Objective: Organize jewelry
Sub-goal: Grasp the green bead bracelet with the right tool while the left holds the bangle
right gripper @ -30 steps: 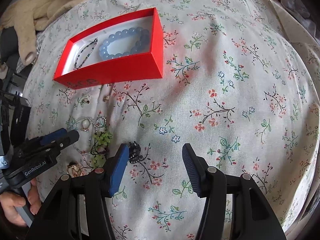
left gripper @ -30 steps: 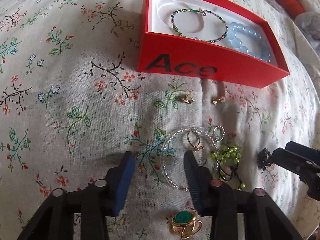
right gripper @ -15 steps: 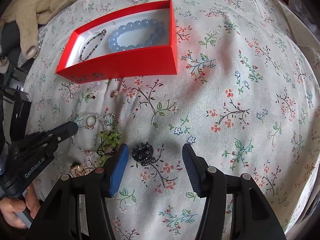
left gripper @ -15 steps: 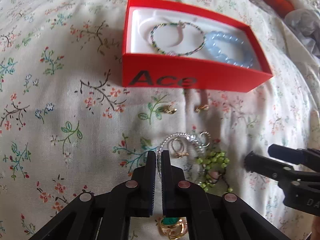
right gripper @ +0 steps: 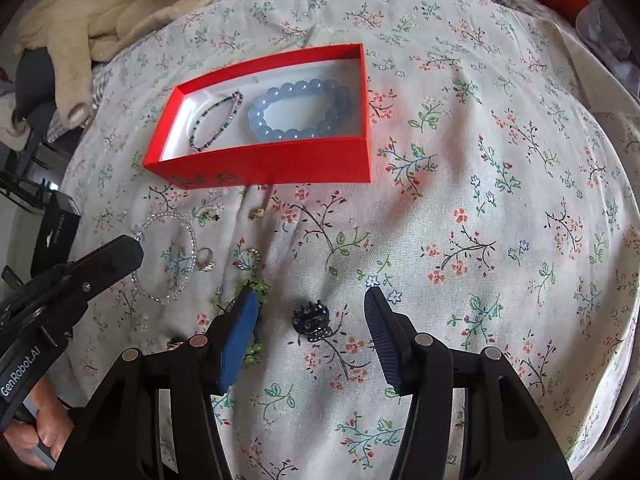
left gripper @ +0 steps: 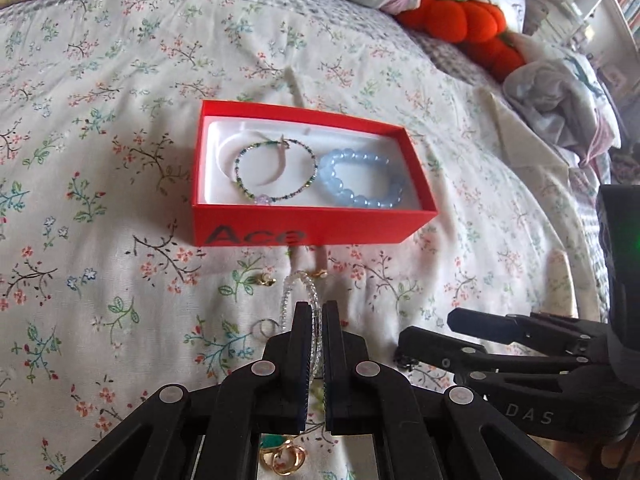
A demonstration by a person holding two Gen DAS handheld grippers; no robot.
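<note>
My left gripper [left gripper: 314, 310] is shut on a clear bead bracelet [left gripper: 301, 283], whose loop sticks up past the fingertips, lifted off the floral bedspread. The same clear bead bracelet [right gripper: 168, 258] hangs from the left gripper [right gripper: 130, 251] in the right wrist view. Beyond it lies the red box [left gripper: 312, 236] with a thin beaded bracelet [left gripper: 276, 172] and a blue bead bracelet [left gripper: 360, 182] inside. My right gripper [right gripper: 312, 300] stands open over a black hair claw [right gripper: 312, 319], pads apart from it.
Two gold earrings [left gripper: 265, 280] lie before the box, silver rings [right gripper: 204, 260] and a green bead piece [right gripper: 258, 289] nearer. A green-stone gold ring [left gripper: 280, 458] lies under the left gripper. Orange plush [left gripper: 472, 24] and beige cloth [right gripper: 100, 8] border the bed.
The left jaws closed on the clear bead bracelet, then rose and tilted up with it. The right gripper stayed open around the black hair claw, barely moving.
</note>
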